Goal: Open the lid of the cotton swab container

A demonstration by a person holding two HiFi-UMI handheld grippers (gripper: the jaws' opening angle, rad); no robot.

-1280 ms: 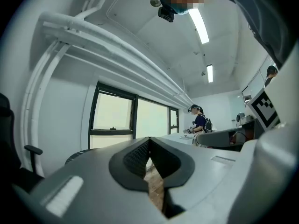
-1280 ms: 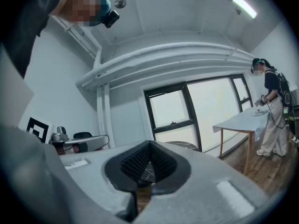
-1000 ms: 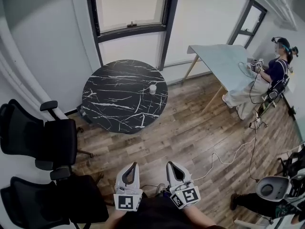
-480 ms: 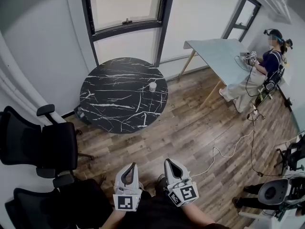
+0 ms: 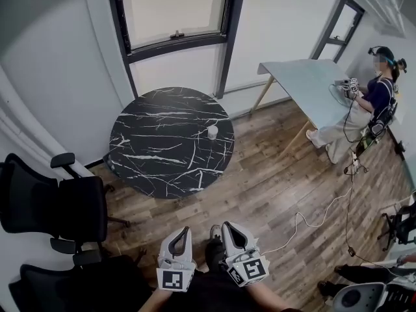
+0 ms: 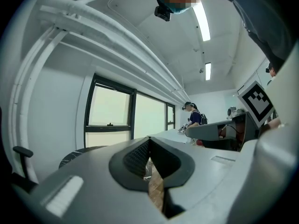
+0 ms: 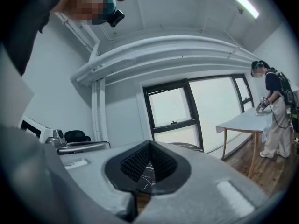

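The container (image 5: 212,132) is standing upright near the right edge of the round surface (image 5: 156,155), well ahead of the left hand-held gripper (image 5: 185,230) and the right hand-held gripper (image 5: 226,225). Both are keeping their jaws pressed together with nothing between them, and the right seems slightly nearer.

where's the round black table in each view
Head view: table at centre left, below the window.
Left gripper view: table low at left, under the window.
Right gripper view: table near centre, just above the jaws, under the window.
Shared landmark: the black-framed window.
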